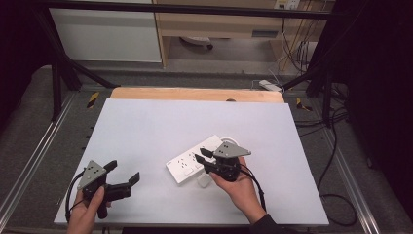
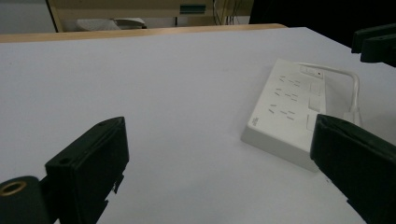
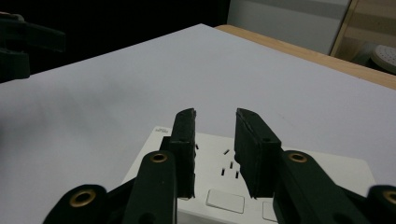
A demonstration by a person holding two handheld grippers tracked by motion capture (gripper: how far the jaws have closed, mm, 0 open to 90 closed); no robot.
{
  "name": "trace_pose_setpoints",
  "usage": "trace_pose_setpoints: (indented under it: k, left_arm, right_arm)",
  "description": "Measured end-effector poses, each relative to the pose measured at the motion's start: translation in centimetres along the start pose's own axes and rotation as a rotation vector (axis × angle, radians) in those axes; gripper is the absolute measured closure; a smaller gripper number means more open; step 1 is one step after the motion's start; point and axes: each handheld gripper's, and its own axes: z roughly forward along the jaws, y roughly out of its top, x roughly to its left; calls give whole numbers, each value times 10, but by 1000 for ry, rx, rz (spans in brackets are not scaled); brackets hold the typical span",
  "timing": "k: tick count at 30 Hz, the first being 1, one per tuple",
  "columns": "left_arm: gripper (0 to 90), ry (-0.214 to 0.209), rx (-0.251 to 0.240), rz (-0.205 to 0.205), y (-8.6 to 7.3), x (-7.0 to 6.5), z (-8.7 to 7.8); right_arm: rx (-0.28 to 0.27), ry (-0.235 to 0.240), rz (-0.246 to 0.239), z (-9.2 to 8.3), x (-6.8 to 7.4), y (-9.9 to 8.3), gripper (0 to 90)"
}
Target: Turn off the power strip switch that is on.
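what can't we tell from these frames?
- Power strip: its near end lies under the right gripper in the high view, and the bottom edge cuts it in the right gripper view.
- Strip's switches: on or off too small to read.
- Whether the right gripper touches the strip: nothing between its jaws, but contact unclear.
- White cable: its end passes behind the left gripper's jaw.

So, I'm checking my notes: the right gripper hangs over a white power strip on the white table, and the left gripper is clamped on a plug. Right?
Not quite. In the left gripper view the left gripper holds nothing; its jaws stand wide open over the table. The right gripper does hang over the power strip.
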Motion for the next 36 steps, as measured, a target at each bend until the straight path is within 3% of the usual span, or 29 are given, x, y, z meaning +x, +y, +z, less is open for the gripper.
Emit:
trace_pose_setpoints:
  k: [13, 36]
  left_arm:
    - [43, -1, 1, -6, 0, 0, 0]
    - [43, 0, 3, 0, 0, 0, 0]
  right_arm:
    - [35, 15, -14, 9, 2, -13, 854]
    - [129, 10, 22, 18, -2, -32, 900]
